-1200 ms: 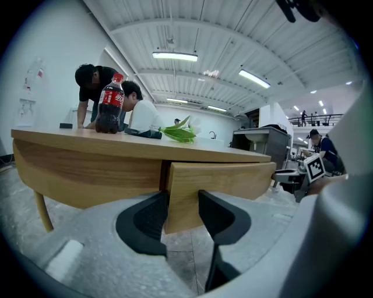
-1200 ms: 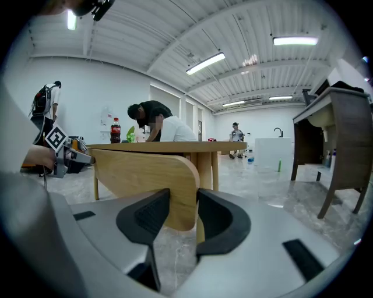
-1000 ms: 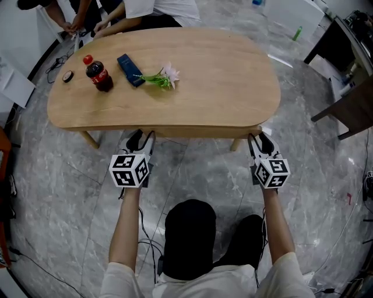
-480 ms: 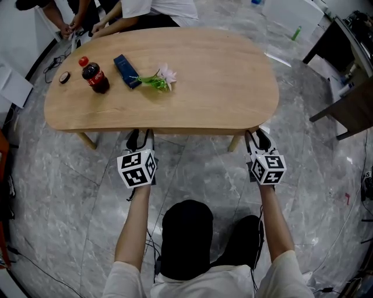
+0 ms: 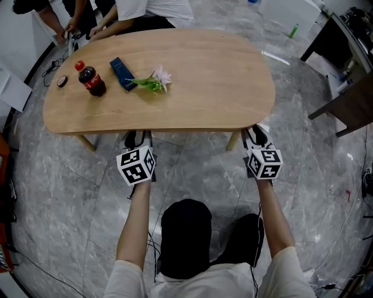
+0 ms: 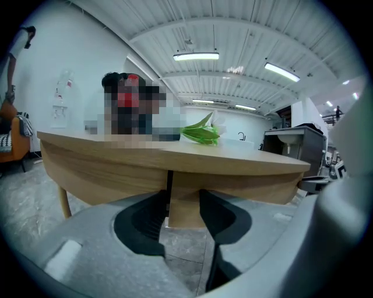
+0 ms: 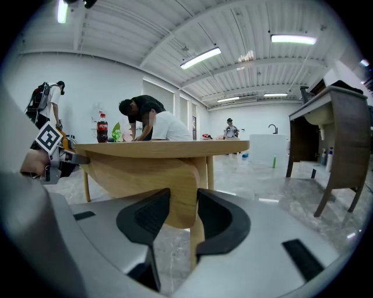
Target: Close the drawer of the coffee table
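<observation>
Since a second ago both grippers are found pushed closer in under the near edge of the coffee table (image 5: 204, 70), and less of the drawer front (image 6: 185, 206) is left showing below that edge. The left marker cube (image 5: 136, 166) is seen turned a little.

At the left gripper (image 5: 139, 139), the pose is low and tipped slightly down toward the table side, with the left forearm (image 5: 135, 227) stretched straight out. Its jaws are held wide apart and nothing is clamped. The drawer front is seen dead ahead, filling the gap between the tips. A dark vertical seam (image 6: 169, 192) is noted just inside the left jaw.

At the right gripper (image 5: 254, 135), the same pose is kept, with the right marker cube (image 5: 265, 163) behind. Its jaws are equally wide and nothing is gripped. The rounded end of the drawer front is framed between the tips, with a table leg (image 7: 198, 238) behind it. Contact with the wood cannot be confirmed.

In the head view only a thin strip of the drawer front is shown, between the two grippers.

Further out, a cola bottle (image 5: 89, 80), a blue pack (image 5: 122, 73) and a flower (image 5: 152, 81) are grouped on the far left of the top. People (image 5: 148, 11) are seen at the far edge.
</observation>
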The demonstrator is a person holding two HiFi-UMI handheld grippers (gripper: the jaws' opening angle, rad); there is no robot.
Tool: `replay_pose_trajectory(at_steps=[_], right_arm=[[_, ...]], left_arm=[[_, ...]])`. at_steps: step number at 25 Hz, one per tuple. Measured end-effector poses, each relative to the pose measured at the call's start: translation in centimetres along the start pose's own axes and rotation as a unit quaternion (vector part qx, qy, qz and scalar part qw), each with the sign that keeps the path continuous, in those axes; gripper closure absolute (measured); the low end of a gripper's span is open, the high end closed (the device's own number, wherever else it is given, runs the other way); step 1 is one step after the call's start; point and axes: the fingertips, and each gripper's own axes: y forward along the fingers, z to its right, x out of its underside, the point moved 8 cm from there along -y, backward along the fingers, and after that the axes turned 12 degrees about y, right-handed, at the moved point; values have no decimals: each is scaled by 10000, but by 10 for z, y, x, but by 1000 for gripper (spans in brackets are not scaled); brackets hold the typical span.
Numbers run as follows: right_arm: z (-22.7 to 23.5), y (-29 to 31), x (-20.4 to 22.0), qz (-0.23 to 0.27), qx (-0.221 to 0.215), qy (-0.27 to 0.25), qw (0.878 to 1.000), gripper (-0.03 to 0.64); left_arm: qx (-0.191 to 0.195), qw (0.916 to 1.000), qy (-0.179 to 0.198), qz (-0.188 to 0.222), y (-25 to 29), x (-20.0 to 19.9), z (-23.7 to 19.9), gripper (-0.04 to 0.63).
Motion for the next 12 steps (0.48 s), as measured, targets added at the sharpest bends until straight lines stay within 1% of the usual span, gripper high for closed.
replay_pose_trajectory(at_steps=[4, 6, 8, 10, 12], right_arm=[[1, 3, -1, -58, 19, 54, 10000, 456], [0, 4, -2, -187, 75, 108, 9997, 456], [-2, 4, -2, -371, 138, 75, 9992, 456], [-4, -1, -2, -484, 177, 29, 9987, 463], [-7, -9, -4, -510, 183, 53, 9985, 466]], left_arm=[[-77, 10000, -55, 3, 2, 1, 1, 414], [-103, 9999, -28, 31, 2, 1, 0, 414], [-128, 9999, -52, -31, 0, 3, 0, 415], [-22, 9998, -64, -193, -5, 9, 0, 426], [195, 9992, 20, -359, -11, 15, 2, 442]])
